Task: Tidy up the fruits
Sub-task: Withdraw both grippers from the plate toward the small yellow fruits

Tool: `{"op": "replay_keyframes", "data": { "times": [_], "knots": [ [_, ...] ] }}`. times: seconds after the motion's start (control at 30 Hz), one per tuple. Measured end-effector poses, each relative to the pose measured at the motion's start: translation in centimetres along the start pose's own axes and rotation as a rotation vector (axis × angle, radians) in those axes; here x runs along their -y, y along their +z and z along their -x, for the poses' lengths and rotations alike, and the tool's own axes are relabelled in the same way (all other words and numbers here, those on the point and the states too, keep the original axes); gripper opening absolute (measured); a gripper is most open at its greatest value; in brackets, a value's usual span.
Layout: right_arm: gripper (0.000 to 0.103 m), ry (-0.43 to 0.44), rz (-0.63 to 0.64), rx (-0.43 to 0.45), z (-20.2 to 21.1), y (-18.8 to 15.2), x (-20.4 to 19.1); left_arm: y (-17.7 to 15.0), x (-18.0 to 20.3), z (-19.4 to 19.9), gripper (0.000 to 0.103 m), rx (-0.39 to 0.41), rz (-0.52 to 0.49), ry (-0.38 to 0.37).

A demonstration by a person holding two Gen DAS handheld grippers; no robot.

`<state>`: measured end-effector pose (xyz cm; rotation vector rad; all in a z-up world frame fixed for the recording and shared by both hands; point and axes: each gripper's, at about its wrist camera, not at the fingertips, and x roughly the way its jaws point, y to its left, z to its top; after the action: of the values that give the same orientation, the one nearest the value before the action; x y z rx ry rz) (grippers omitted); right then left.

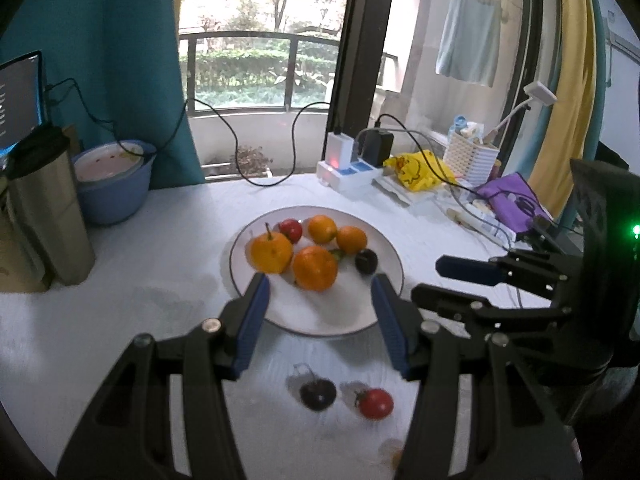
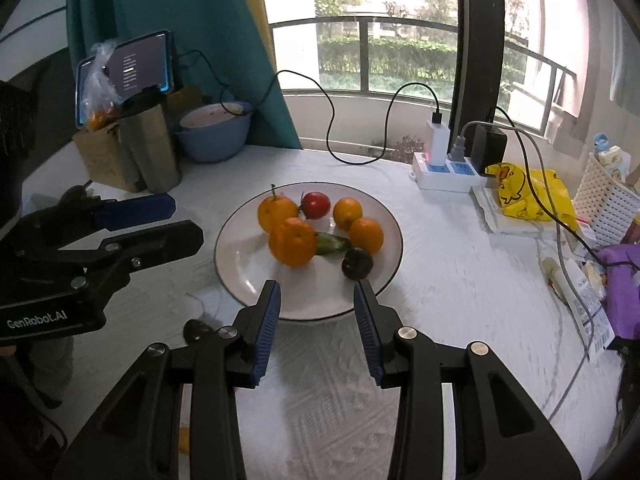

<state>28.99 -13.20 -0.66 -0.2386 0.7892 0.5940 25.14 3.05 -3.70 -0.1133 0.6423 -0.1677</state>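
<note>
The white table (image 1: pixel 160 248) carries a white plate (image 1: pixel 320 320) at its centre, already loaded with four oranges, a red tomato (image 1: pixel 291 230) at 12 o'clock on the plate and a dark plum-like fruit (image 1: pixel 366 261) at about 3 o'clock.

In the left wrist view, two fruits lie off the plate, on the cloth at its 6 o'clock side: a dark fruit (image 1: pixel 318 394) and, just beside it at its 3 o'clock, a loose red tomato (image 1: pixel 375 403). Both are round, so no long axis governs the grasp.

The left gripper (image 1: pixel 320 292) has its fingers spread wide and empty, tips over the plate's near rim; both strays sit below and between its fingers, toward 6 o'clock.

The right gripper (image 2: pixel 317 292) is likewise wide and empty. In its view only the dark fruit (image 2: pixel 197 329) shows, off at 8 o'clock outside its left finger.

By my judgement the left gripper is the nearer one, and needs to draw back toward 6 o'clock and drop.
</note>
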Motion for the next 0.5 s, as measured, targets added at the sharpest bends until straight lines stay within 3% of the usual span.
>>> {"op": "replay_keyframes", "data": {
  "times": [0.5],
  "knots": [
    [0.040,0.013,0.010,-0.009,2.8,-3.7,-2.9,-4.5,0.6,3.3,0.055,-0.011,0.030,-0.001]
  ]
}}
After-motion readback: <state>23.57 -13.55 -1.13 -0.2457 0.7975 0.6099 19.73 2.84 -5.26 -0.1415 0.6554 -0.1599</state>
